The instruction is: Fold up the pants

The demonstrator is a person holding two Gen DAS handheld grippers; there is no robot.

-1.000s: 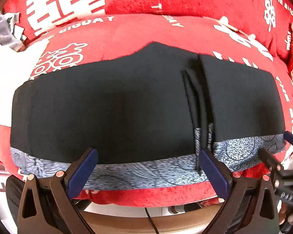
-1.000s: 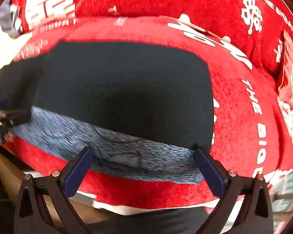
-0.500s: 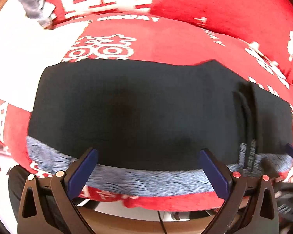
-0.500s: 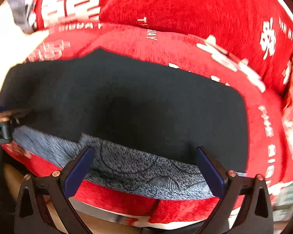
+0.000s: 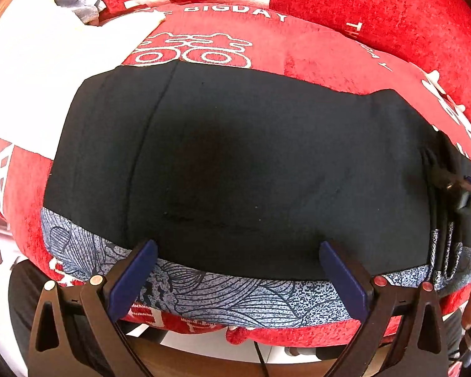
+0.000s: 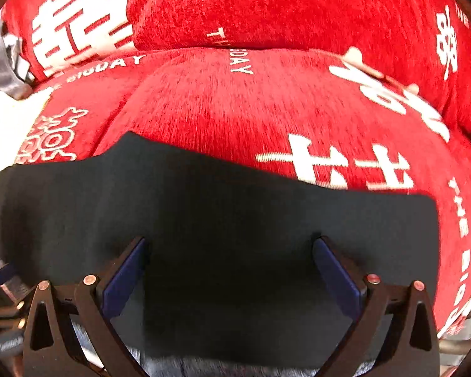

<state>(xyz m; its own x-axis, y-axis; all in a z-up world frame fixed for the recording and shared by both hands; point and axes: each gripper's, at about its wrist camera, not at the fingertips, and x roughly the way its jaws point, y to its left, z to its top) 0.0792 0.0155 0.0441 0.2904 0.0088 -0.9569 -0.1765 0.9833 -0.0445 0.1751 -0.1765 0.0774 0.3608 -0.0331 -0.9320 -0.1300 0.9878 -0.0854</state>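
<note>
Left wrist view: I am looking along my left gripper (image 5: 237, 259), whose jaws are standing wide apart and holding nothing, their tips hovering at the near edge of the pants (image 5: 235, 169). The pants are lying flat across the red sofa (image 5: 314, 59) seat, close to its front edge, as a broad dark slab with a grey patterned band (image 5: 229, 295) along the near side. I am judging that at least one fold is already in, since the cloth is reading as doubled with a band of another layer peeking out; more folding seems left. At the right edge of the pants the other tool is reaching in near the cords (image 5: 439, 220).

Right wrist view: I am seeing my right gripper (image 6: 230, 257) with jaws equally wide apart, low over the dark cloth, nearer the sofa's right end. Whether the tips are touching the cloth I cannot tell. Nothing is being gripped here. The sofa's back cushion (image 6: 267, 9) is rising behind.
</note>
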